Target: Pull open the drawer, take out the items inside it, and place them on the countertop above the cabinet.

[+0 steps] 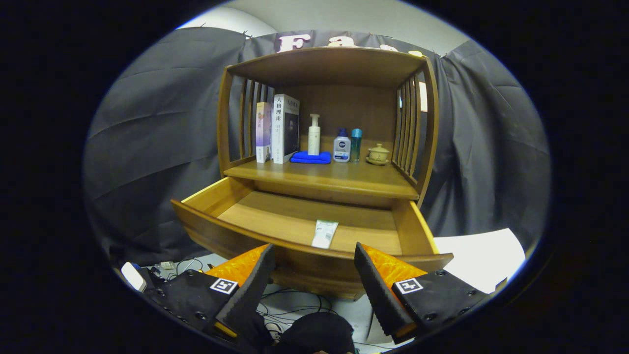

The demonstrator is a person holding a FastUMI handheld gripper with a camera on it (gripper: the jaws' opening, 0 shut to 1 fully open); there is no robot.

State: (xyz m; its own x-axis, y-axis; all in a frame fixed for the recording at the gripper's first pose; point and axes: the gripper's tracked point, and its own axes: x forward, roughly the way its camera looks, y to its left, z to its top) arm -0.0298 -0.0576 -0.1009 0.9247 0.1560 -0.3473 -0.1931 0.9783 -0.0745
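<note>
- Wooden drawer [295, 223] stands pulled well out from under the cabinet's shelf, its curved front board nearest the gripper.
- White tube [325, 233] lies flat on the drawer's floor, near the front board, a little to the right of the middle; the drawer's floor around it is bare wood.
- Gripper [312, 250] hangs just in front of the drawer's front board with its fingers spread wide, holding nothing; the tube sits just beyond them, in line with the gap between the tips.
- Countertop [324, 178] above the drawer is the floor of an open cabinet [329, 64] with slatted sides and a flat roof.
- On the countertop, from left to right: two upright books [277, 129], a folded blue cloth [310, 158] with a white pump bottle [314, 134] behind it, a small white bottle with a blue cap [342, 146], a slim teal bottle [356, 145], and a small lidded cup on a saucer [378, 154].
- Dark cloth wall [162, 137] hangs behind and around the cabinet.
- Cables [290, 302] lie on the floor below the drawer, and a white sheet [479, 258] lies to the right.
</note>
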